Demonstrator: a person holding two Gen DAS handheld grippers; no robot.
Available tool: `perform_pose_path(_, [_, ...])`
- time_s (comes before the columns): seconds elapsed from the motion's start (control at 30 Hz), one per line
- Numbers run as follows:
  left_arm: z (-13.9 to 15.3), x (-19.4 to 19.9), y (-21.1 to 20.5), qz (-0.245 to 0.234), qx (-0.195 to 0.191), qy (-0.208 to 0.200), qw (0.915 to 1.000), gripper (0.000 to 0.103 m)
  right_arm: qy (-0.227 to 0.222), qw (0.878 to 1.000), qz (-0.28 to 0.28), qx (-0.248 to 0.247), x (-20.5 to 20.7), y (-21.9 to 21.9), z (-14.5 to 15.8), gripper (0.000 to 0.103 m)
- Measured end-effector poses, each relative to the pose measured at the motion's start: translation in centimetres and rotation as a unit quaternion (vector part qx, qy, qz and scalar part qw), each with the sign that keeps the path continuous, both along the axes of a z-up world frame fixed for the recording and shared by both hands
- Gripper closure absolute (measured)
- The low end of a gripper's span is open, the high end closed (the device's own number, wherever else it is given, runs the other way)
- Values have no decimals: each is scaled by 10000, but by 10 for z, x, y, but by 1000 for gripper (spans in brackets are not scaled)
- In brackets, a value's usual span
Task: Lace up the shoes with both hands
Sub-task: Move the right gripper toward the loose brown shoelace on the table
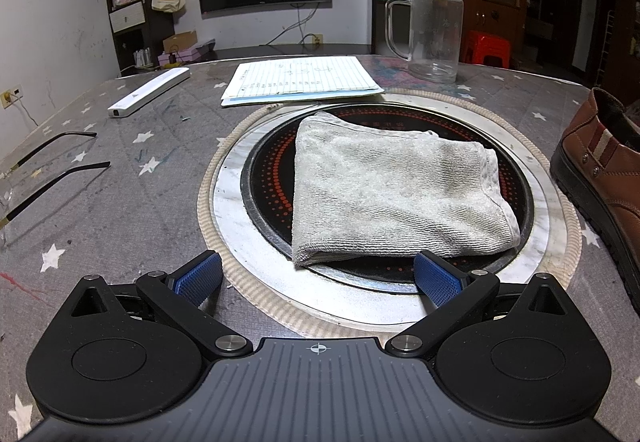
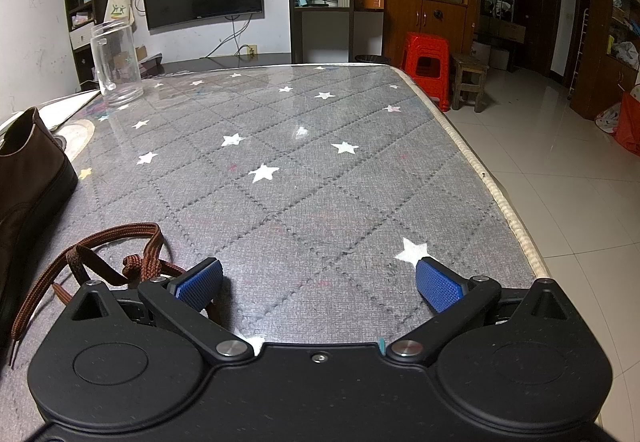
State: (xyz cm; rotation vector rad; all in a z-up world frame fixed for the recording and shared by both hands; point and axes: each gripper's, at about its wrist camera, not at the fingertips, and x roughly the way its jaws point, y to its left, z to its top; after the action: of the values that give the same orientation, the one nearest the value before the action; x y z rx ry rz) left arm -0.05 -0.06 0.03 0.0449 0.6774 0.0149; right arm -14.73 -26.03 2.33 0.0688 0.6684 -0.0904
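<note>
Shoelace (image 2: pixel 108 254), brown, flat, loosely knotted, lies slack on star-print table cover (image 2: pixel 304 178), just left of right gripper (image 2: pixel 320 284), not threaded as far as visible. Brown leather shoe (image 1: pixel 600 178) at right edge of left view, beside round hob (image 1: pixel 384 202) bearing folded grey cloth (image 1: pixel 396 194). Left gripper (image 1: pixel 318 280) spread wide, blue pads (image 1: pixel 200 278) holding nothing. Right gripper likewise wide open, empty. Glass mug (image 1: pixel 434 32) at far side.

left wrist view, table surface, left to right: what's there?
Eyeglasses → white bar-shaped device → folded grey towel on the round cooktop → brown shoe.
</note>
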Motion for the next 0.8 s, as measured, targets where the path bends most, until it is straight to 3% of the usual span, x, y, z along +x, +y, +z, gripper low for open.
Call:
perform_pose_path(0.4, [0,1,-1,0,0,4,10000,0,77,9999,135,-27,0,2,4,0])
perform_pose_path(0.7, [2,4,-3,38,89,157,9998,1,-246,9963,539,-619,-14,4,41,0])
perform_pose_path(0.8, [7,6,-9,-57,301,247,9992,1,-329,9928,835,-788,-17,9,53,0])
